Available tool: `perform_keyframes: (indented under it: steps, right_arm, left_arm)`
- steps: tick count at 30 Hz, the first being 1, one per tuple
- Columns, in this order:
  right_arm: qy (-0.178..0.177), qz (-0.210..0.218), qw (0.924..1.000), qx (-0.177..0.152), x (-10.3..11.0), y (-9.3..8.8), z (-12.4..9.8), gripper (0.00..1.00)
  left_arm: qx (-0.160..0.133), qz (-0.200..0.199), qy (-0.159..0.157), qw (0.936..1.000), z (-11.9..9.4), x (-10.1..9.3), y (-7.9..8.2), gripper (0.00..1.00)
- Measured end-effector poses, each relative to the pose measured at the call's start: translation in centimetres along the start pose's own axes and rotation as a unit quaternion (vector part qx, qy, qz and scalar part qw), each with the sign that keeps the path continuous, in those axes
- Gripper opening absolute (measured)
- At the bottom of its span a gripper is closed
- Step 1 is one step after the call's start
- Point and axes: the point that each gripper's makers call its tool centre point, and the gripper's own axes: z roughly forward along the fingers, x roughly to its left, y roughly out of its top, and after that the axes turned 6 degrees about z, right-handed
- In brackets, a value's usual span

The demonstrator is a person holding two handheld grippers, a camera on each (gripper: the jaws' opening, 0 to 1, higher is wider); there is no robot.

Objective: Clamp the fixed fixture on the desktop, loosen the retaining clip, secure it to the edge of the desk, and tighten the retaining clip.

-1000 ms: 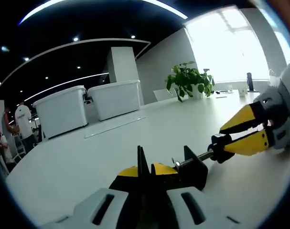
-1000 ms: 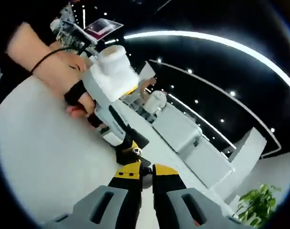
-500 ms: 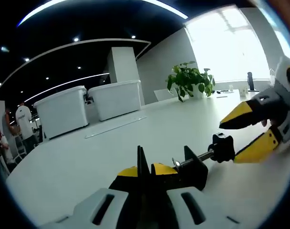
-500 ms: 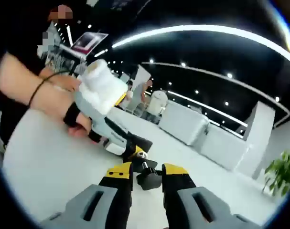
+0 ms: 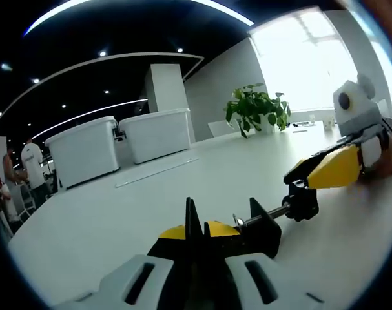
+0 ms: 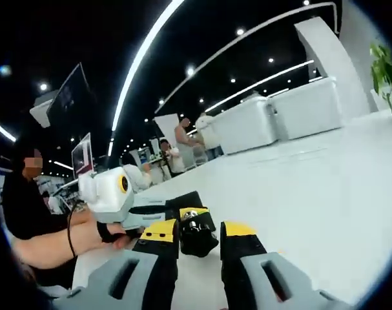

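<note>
White desk (image 5: pixel 118 213) runs wide under a dark ceiling, with two white bins (image 5: pixel 118 145) and a green plant (image 5: pixel 255 108) far behind. On it, the left gripper (image 5: pixel 197 234) has its jaws pressed together on the black clamp (image 5: pixel 257 229) and holds its body steady. The clamp's screw points to the right and ends in a black knob (image 5: pixel 302 201). The right gripper (image 6: pixel 199 234) has this knob between its yellow fingertips (image 6: pixel 160 230); the jaws stand a little apart and seem just to touch it, so a firm pinch is not sure. To loosen well, I think the right gripper should pinch the knob squarely first, then roll around the screw line, while the left one does not move
</note>
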Motion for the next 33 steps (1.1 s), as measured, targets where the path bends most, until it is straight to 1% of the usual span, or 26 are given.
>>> perform_keyframes:
  steps: [1, 2, 3, 8, 9, 11, 12, 15, 16, 18, 20, 22, 24, 25, 27, 29, 30, 31, 33]
  right_arm:
    - [0.002, -0.002, 1.0, 0.004, 0.2, -0.2, 0.2, 0.24]
    - [0.002, -0.007, 0.9999, 0.015, -0.3, -0.1, 0.6, 0.23]
    - [0.002, -0.01, 0.9997, 0.021, -0.4, -0.3, 0.9, 0.23]
    - [0.001, -0.013, 0.9997, 0.022, 0.1, -0.6, 0.6, 0.22]
    - [0.001, -0.026, 0.9994, 0.022, 0.2, -0.6, 0.7, 0.22]
    - [-0.006, -0.077, 0.9969, 0.016, 0.5, -0.6, 0.6, 0.22]
    - [-0.007, -0.112, 0.9937, 0.008, 0.8, -0.5, 0.4, 0.21]
    - [-0.019, -0.164, 0.9863, 0.004, 1.3, -0.6, 0.3, 0.21]
    - [-0.024, -0.193, 0.9809, 0.002, 1.4, -0.6, 0.3, 0.21]
    - [-0.034, -0.249, 0.9679, -0.001, 1.7, -0.6, 0.2, 0.21]
    - [-0.046, -0.295, 0.9546, 0.0, 1.9, -0.7, 0.3, 0.21]
    - [-0.055, -0.328, 0.943, 0.001, 2.0, -0.7, 0.4, 0.21]
    - [-0.062, -0.372, 0.9261, 0.003, 2.1, -0.7, 0.4, 0.21]
    - [-0.066, -0.385, 0.9206, 0.004, 2.2, -0.8, 0.4, 0.21]
    - [-0.071, -0.417, 0.906, 0.007, 2.3, -0.8, 0.4, 0.21]
    - [-0.076, -0.44, 0.8947, 0.008, 2.4, -0.9, 0.3, 0.21]
    - [-0.079, -0.455, 0.8869, 0.01, 2.3, -0.8, 0.4, 0.21]
    - [-0.084, -0.482, 0.8719, 0.012, 2.4, -0.8, 0.5, 0.21]
    - [-0.095, -0.544, 0.8335, 0.018, 2.8, -1.2, 0.4, 0.2]
  left_arm:
    - [0.0, 0.0, 0.0, 1.0, 0.0, 0.0, 0.0, 0.07]
    - [0.0, 0.0, 0.0, 1.0, 0.0, 0.0, 0.0, 0.07]
    - [0.0, 0.0, 0.001, 1.0, 0.0, 0.0, 0.0, 0.07]
    - [0.0, -0.001, 0.0, 1.0, 0.0, 0.1, 0.0, 0.07]
    - [0.0, -0.001, 0.0, 1.0, 0.0, 0.1, 0.0, 0.07]
    - [0.0, -0.003, -0.002, 1.0, 0.0, 0.1, 0.0, 0.07]
    - [0.0, -0.004, -0.003, 1.0, 0.0, 0.1, 0.0, 0.07]
    - [0.0, -0.004, -0.003, 1.0, 0.0, 0.0, 0.0, 0.07]
    - [0.0, -0.004, -0.003, 1.0, 0.0, 0.0, 0.0, 0.07]
    - [0.0, -0.004, -0.002, 1.0, 0.0, 0.1, 0.0, 0.07]
    - [0.0, -0.003, -0.001, 1.0, 0.0, 0.1, 0.0, 0.07]
    - [0.0, -0.003, 0.0, 1.0, 0.0, 0.1, 0.0, 0.07]
    - [0.0, -0.003, 0.001, 1.0, -0.1, 0.1, 0.0, 0.07]
    - [0.0, -0.003, 0.001, 1.0, -0.1, 0.1, 0.0, 0.07]
    - [0.0, -0.003, 0.002, 1.0, -0.1, 0.1, 0.0, 0.07]
    - [0.0, -0.003, 0.002, 1.0, -0.1, 0.1, 0.0, 0.07]
    - [0.0, -0.003, 0.001, 1.0, -0.1, 0.0, 0.0, 0.07]
    - [0.0, -0.003, 0.001, 1.0, -0.1, 0.0, 0.0, 0.07]
    - [0.0, -0.003, 0.001, 1.0, -0.1, 0.0, 0.0, 0.07]
